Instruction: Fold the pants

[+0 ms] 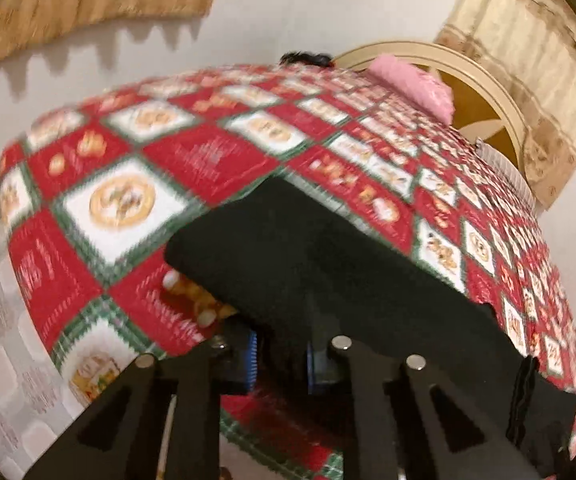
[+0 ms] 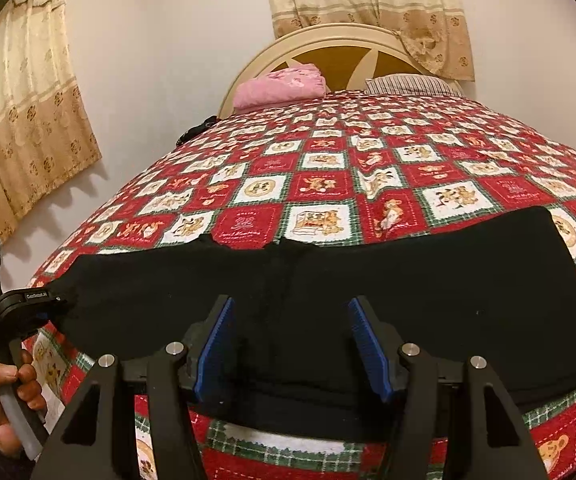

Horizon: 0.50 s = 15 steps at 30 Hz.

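Black pants (image 2: 328, 300) lie across the bed (image 2: 328, 184), partly folded. My left tool (image 1: 280, 356) is pinched on one end; right tool (image 2: 288, 340) gapes, empty. Further folds remain.

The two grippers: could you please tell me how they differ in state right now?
The left gripper is shut on the pants at their left end; the right gripper is open. The left lifts cloth off the bedspread; the right hovers over flat cloth. Both have blue-padded fingers.
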Each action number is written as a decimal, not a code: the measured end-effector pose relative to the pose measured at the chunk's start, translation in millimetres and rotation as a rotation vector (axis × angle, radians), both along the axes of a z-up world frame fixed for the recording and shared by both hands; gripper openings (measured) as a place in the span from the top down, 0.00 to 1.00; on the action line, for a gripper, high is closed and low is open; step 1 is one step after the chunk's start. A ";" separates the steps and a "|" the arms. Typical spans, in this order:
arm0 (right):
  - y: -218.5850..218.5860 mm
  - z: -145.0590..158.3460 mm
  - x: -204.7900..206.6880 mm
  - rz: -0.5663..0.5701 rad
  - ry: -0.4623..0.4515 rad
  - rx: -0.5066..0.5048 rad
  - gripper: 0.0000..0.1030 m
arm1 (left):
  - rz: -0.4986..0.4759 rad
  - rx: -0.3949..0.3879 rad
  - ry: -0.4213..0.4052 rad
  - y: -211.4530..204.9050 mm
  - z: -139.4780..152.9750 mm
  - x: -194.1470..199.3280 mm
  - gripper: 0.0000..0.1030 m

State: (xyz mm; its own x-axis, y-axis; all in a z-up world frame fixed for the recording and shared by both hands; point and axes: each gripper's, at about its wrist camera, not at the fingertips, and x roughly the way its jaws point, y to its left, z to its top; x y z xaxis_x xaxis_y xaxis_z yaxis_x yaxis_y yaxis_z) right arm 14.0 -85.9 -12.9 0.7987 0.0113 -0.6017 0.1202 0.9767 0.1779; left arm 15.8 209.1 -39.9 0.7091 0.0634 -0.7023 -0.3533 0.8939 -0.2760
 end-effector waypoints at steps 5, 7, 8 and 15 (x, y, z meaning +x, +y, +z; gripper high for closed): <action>-28.2 2.8 -2.9 -0.057 -0.014 0.044 0.41 | -0.160 0.128 -0.153 -44.7 45.8 -5.3 0.83; -46.0 3.8 -4.5 -0.077 -0.028 0.087 0.41 | -0.258 0.186 -0.240 -76.8 66.5 -12.9 0.83; -54.0 4.5 -5.3 -0.088 -0.034 0.101 0.41 | -0.299 0.206 -0.270 -90.4 72.6 -14.3 0.83; -109.7 10.5 -25.5 -0.161 -0.093 0.192 0.40 | -0.662 0.245 -0.388 -200.3 84.0 -25.6 0.83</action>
